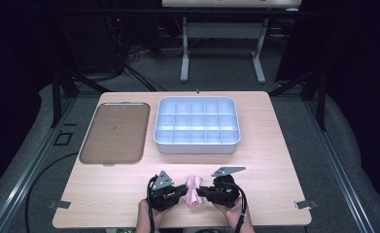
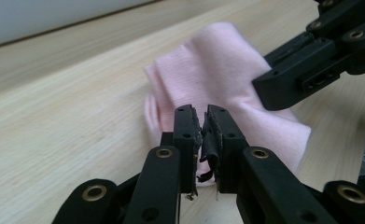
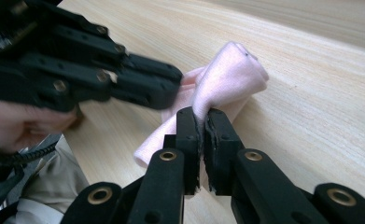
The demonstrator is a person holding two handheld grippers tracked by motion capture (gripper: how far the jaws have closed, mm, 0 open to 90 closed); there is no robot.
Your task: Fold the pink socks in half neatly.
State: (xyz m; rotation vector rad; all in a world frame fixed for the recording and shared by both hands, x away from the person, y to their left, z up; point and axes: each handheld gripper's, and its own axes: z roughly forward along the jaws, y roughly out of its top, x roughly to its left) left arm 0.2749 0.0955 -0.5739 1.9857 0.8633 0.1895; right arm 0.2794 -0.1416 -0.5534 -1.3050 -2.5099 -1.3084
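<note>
Pale wooden counter (image 1: 275, 145): near its front edge, the pink cloth (image 1: 193, 190) is pinched by the left gripper (image 1: 183, 190) and right gripper (image 1: 201, 191), both clenched; folding looks barely begun, divided tray (image 1: 197, 145) untouched.

Bare table (image 1: 285, 194) beside tongs; divided bin (image 1: 197, 125) and brown tray (image 1: 115, 132) block far side

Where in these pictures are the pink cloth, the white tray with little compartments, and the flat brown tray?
pink cloth (image 2: 217, 70): left gripper view, upper fold.
white compartment tray (image 1: 197, 146): high view, near outer wall.
flat brown tray (image 1: 114, 133): high view, middle of its bare surface.
</note>
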